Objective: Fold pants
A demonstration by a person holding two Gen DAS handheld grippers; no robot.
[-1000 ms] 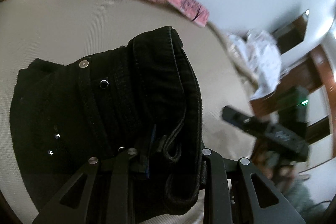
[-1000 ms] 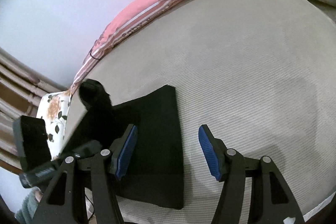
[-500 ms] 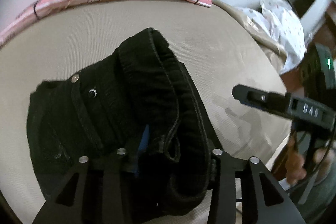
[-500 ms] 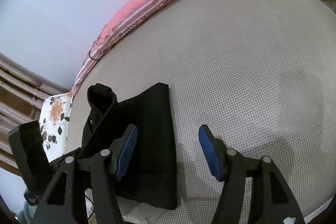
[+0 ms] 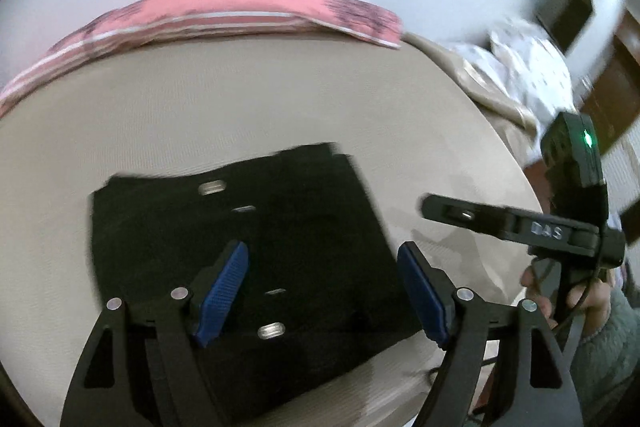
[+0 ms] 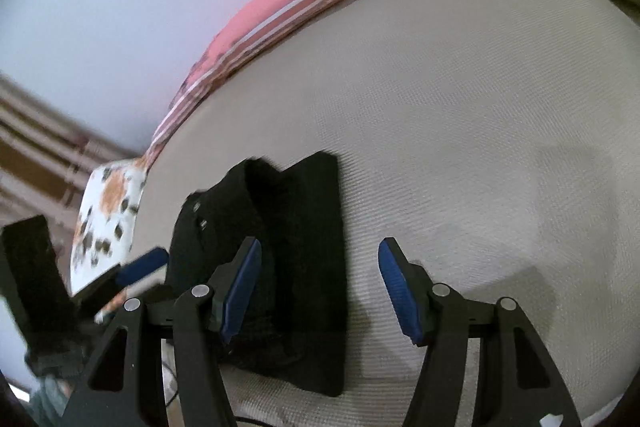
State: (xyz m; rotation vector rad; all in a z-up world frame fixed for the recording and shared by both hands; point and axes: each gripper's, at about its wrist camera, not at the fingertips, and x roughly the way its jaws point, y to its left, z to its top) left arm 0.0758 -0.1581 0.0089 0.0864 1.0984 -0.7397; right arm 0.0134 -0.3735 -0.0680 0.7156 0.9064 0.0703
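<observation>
The black pants (image 5: 248, 227) lie folded in a flat packet on the beige bed (image 5: 200, 99), metal buttons showing on top. Just above them hangs my left gripper (image 5: 322, 293), its jaws opening, with only air between the blue pads (image 5: 222, 293). In the right wrist view the pants (image 6: 308, 247) lie left of centre, the left layer slightly rumpled. My right gripper (image 6: 320, 287) hovers open over their right edge and holds nothing. The left gripper's fingertip (image 6: 144, 263) shows at the pants' left side. In the left wrist view the right gripper's finger (image 5: 500, 223) reaches in from the right.
A pink striped pillow (image 5: 240, 15) runs along the wall at the bed's far edge. White dotted bedding (image 5: 528, 67) lies at the right corner, and a floral cloth (image 6: 108, 215) at the left. The bed's near edge is close below the pants. A hand (image 5: 580, 299) holds the right gripper.
The left gripper was shut on the raised waistband; it has let go, opened and lifted. The pants have dropped flat onto the bed. The right gripper has stayed put, still open.
</observation>
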